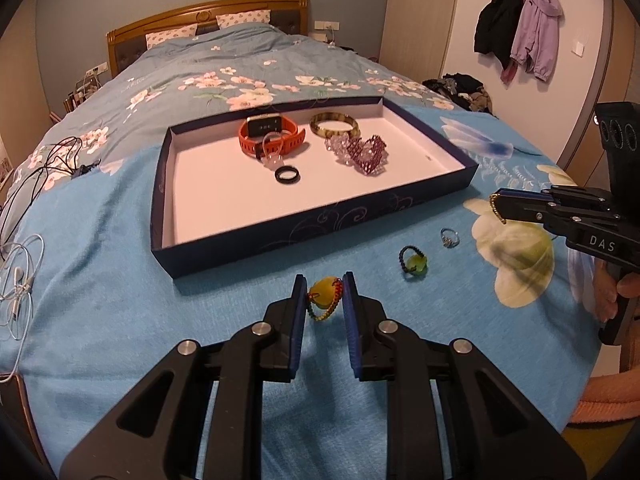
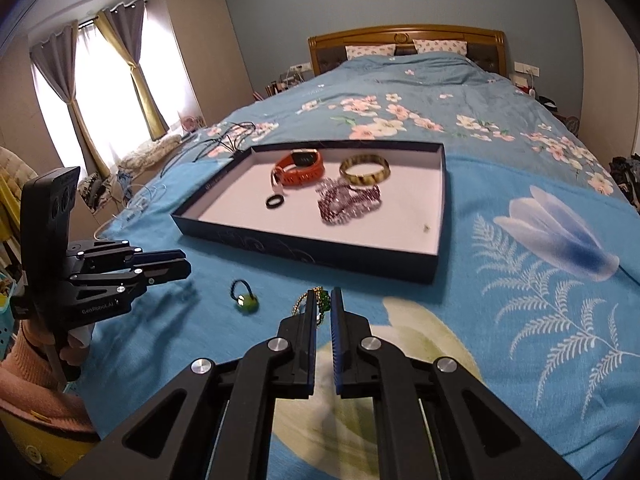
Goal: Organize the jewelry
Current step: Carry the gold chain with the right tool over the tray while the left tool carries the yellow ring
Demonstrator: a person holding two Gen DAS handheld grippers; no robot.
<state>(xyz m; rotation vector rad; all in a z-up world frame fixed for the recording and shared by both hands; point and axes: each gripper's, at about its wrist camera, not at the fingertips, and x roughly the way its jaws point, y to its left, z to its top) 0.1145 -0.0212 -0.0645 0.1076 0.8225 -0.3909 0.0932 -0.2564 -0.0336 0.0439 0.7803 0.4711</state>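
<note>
My left gripper (image 1: 324, 280) is shut on a yellow bead ring (image 1: 325, 294) with a braided multicolour band, just above the blue blanket. It appears again in the right wrist view as the left gripper (image 2: 185, 261), held by a hand in a pink sleeve. My right gripper (image 2: 323, 294) is shut on a gold-and-green ring (image 2: 318, 300), and its gold loop (image 1: 496, 210) pokes out at the fingertips. The dark blue tray (image 1: 280, 246) holds an orange watch (image 1: 272, 136), a bangle (image 1: 334, 124), a purple bead bracelet (image 1: 366, 152) and a black ring (image 1: 287, 175). A green bead ring (image 1: 414, 263) and a silver ring (image 1: 449, 237) lie loose on the blanket.
The tray (image 2: 320, 256) lies on a blue flowered blanket spread over a bed. Earphones and cables (image 1: 20, 280) lie at the blanket's left edge, and black wires (image 2: 224, 140) lie beyond the tray. A pile of clothes (image 1: 464, 88) sits by the bed's right side.
</note>
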